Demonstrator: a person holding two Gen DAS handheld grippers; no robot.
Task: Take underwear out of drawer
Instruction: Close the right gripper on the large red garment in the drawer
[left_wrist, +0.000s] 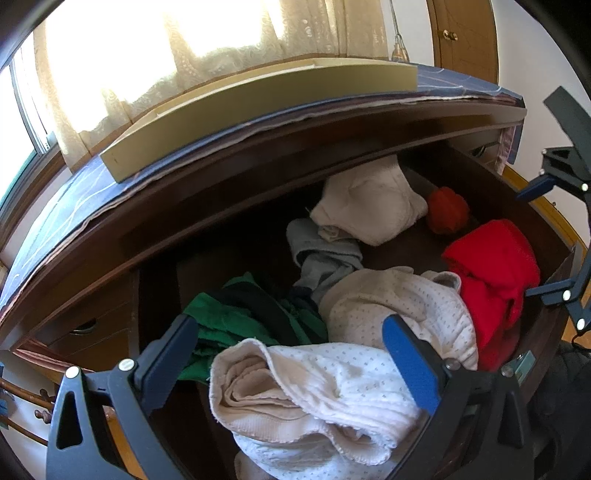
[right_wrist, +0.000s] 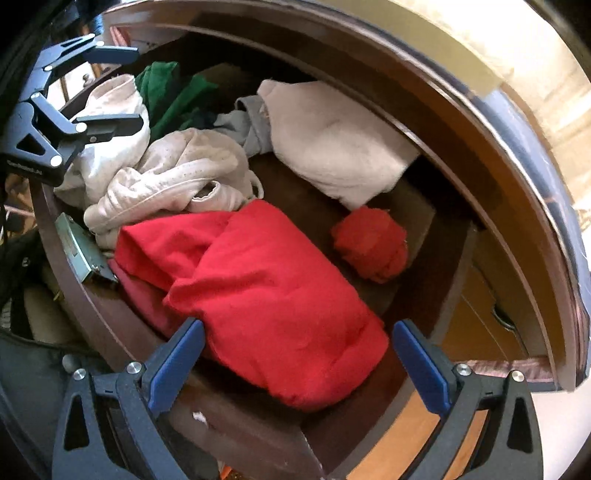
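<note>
Drawer (right_wrist: 74, 295) open, nothing out yet: left tongs (left_wrist: 291, 354) gape over white dotted garment (left_wrist: 332, 387), right tongs (right_wrist: 299, 365) spread wide, empty, over red garment (right_wrist: 266, 288).

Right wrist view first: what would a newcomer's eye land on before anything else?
The bright red garment, bunched at the near right of the open drawer, lies right between the open right tool. Behind it sits a small orange-red ball of fabric. To the left, the open left tool hangs over a dotted white garment.
</note>
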